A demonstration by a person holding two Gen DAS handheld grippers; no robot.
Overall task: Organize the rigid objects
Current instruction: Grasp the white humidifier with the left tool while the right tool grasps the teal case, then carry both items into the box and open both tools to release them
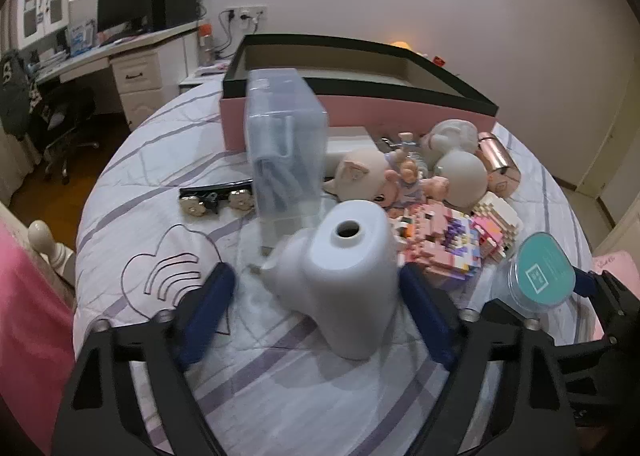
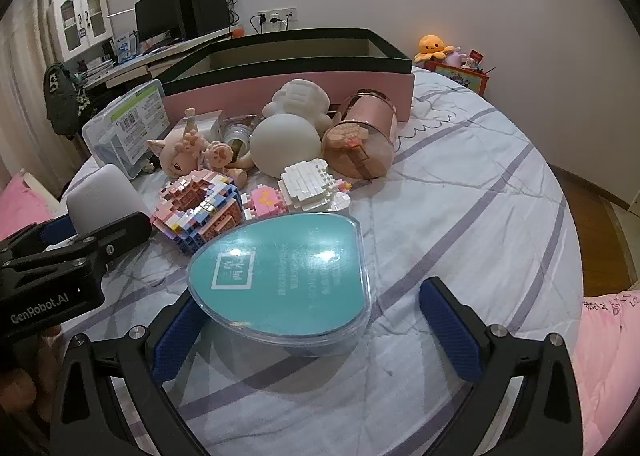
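Grippers both angle steeply down toward the bed. Left gripper: jaws wide, straddling one white ceramic vase standing upright on the striped quilt; the right pad lies against or just beside the vase's flank, the left pad stands apart from it. Contact cannot be confirmed. Right gripper: jaws wide, one heart-shaped clear box with teal lid between them; the left pad sits at the box's edge, the right pad well apart.

Beyond, counted: one clear plastic container upright, three brick-built models, one doll, one white sphere, one rose-tinted jar on its side. One open pink box stands behind the pile.
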